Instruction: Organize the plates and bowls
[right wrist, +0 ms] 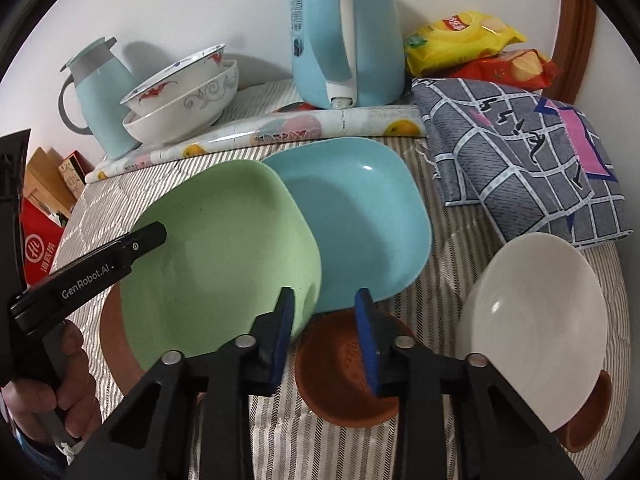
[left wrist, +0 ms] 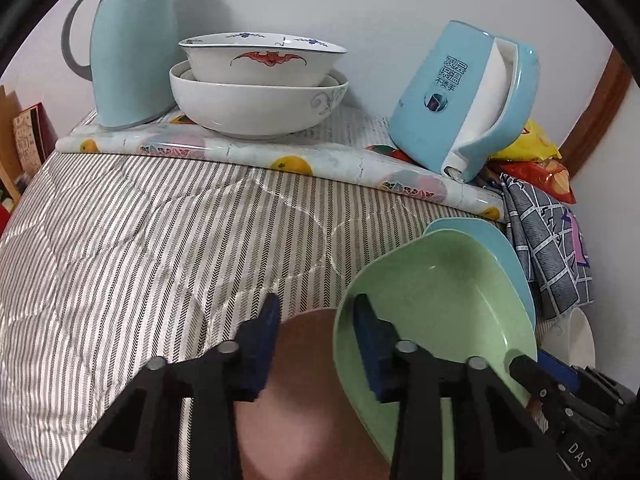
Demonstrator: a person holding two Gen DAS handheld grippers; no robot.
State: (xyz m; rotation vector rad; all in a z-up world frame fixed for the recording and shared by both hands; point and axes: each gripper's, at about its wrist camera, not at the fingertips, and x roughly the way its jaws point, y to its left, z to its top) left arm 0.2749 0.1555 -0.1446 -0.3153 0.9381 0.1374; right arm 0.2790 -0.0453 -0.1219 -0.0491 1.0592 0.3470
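Note:
A green square plate (left wrist: 436, 300) (right wrist: 224, 256) is tilted, resting on a brown plate (left wrist: 304, 392) (right wrist: 112, 340) and leaning over a blue square plate (left wrist: 500, 256) (right wrist: 360, 216). My left gripper (left wrist: 316, 320) is open, straddling the green plate's near rim; its right finger (right wrist: 120, 252) lies inside the plate. My right gripper (right wrist: 326, 312) is open and empty above a small brown bowl (right wrist: 344, 372), just right of the green plate. A white plate (right wrist: 536, 320) leans on another brown dish (right wrist: 588, 420) at the right.
Two stacked white bowls (left wrist: 260, 92) (right wrist: 180, 96), a pale blue thermos jug (left wrist: 132, 44) and a blue kettle (left wrist: 464, 100) (right wrist: 344, 40) stand at the back on a fruit-print mat (left wrist: 280, 160). A grey patterned cloth (right wrist: 520, 152) and snack bags (right wrist: 472, 40) lie right. Striped quilt (left wrist: 140, 240) underneath.

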